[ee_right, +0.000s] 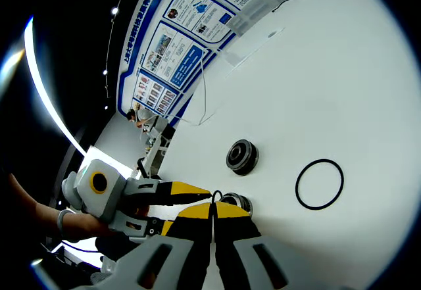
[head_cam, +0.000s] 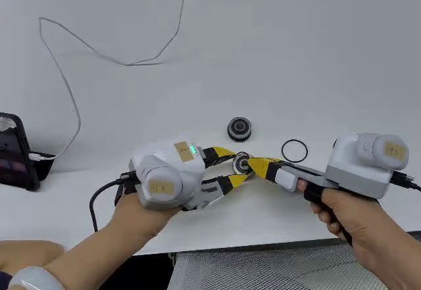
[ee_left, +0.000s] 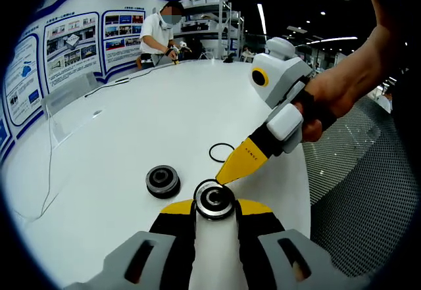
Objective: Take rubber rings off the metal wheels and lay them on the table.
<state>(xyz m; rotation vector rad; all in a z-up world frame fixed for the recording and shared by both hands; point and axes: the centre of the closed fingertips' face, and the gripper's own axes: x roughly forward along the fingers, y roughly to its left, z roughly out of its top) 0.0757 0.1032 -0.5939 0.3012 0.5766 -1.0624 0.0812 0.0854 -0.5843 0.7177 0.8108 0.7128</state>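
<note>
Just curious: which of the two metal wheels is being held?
The nearer wheel, clamped in the left tool; the other wheel sits free on the table.

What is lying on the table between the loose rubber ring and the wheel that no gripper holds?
Nothing: in the head view the table is bare between the rubber ring and the free wheel.

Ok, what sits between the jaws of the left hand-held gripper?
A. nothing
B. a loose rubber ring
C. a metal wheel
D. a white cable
C: in the left gripper view, the left hand-held gripper has its two yellow-tipped jaws closed on either side of the metal wheel.
</note>
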